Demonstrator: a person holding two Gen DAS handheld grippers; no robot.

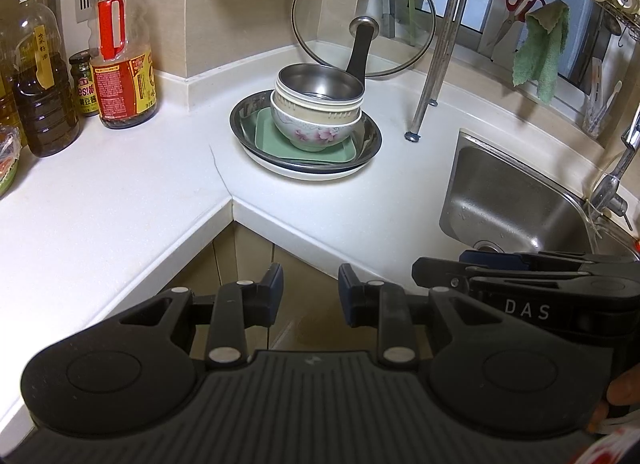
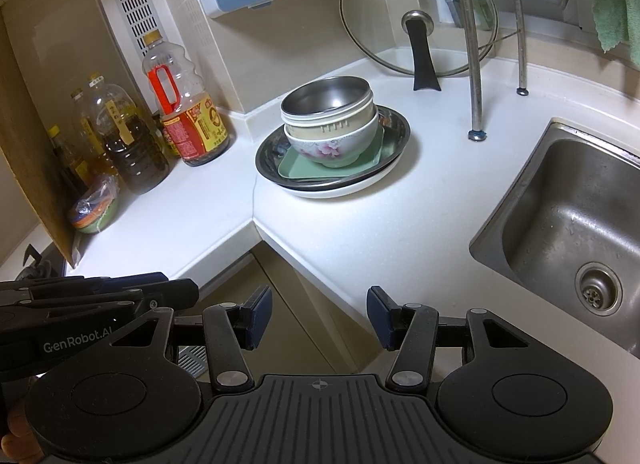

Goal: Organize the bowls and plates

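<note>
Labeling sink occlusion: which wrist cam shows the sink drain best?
Right wrist. The sink drain sits in full view on the basin floor, strainer holes visible. In the left wrist view only a sliver of the drain shows, its lower part hidden behind the right gripper crossing in front.

Ahead of me at twelve o'clock, one stack sits on the white tabletop (image 1: 120,199). At the bottom lies a white plate (image 1: 320,175), then a wide steel dish (image 1: 370,139), then a square green plate (image 1: 272,139). Upright on that stands a flowered bowl (image 1: 316,131), a cream bowl (image 1: 316,107) nested in it, and a steel bowl (image 1: 320,81) on top, tilted slightly.
</note>
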